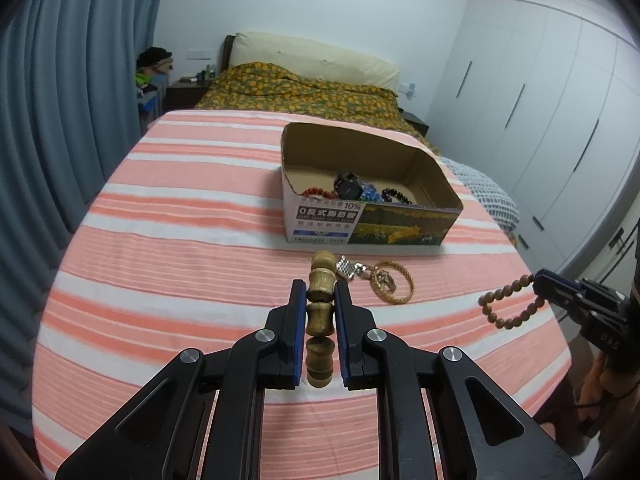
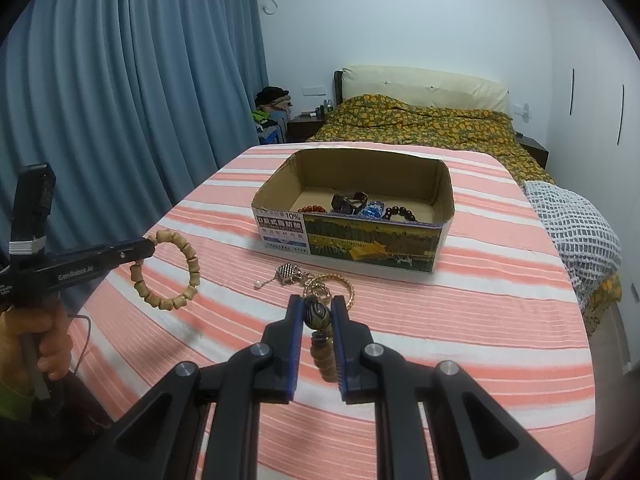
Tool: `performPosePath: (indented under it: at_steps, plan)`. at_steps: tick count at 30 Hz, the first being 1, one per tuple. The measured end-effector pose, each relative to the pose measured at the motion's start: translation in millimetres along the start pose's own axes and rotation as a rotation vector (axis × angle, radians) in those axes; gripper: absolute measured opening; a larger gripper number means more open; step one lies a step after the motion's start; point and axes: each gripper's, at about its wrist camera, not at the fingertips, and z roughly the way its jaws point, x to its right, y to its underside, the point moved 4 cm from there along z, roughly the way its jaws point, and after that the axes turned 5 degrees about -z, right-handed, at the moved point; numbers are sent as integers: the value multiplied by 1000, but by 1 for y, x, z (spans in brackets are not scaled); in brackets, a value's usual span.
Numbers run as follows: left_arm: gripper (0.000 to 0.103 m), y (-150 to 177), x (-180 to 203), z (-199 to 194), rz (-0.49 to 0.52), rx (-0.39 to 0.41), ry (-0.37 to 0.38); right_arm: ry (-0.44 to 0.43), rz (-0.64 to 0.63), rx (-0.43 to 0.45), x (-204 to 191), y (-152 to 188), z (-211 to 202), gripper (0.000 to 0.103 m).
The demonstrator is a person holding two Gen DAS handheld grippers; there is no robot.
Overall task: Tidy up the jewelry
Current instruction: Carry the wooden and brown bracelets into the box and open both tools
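My left gripper (image 1: 321,286) is shut on a bracelet of chunky bamboo-shaped wooden beads (image 1: 320,314) and holds it above the striped cloth; the right wrist view shows it hanging as a ring (image 2: 168,272) from the left gripper (image 2: 149,249). My right gripper (image 2: 318,305) is shut on a string of small round brown beads with a large patterned bead (image 2: 317,316); the left wrist view shows that loop (image 1: 510,304) held in the air at the right gripper (image 1: 538,286). An open cardboard box (image 1: 360,220) holds several bracelets and a watch (image 1: 347,185).
On the striped cloth (image 1: 180,240) in front of the box lie a gold bangle (image 1: 394,282), a silver mesh piece (image 1: 347,269) and a small pearl piece (image 2: 260,283). A bed with a flowered quilt (image 2: 420,124) stands behind; curtains (image 2: 140,100) on the left.
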Motion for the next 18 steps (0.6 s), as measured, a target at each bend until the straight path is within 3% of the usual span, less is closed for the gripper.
performPosePath:
  at_steps: [9,18]
  plan:
    - [12,-9,7,7,18,-9,10,-18,-2,-2,0,-9,5,14]
    - [12,-43,19,17,30,6,48,-37,-25,7,4,-28,11,14]
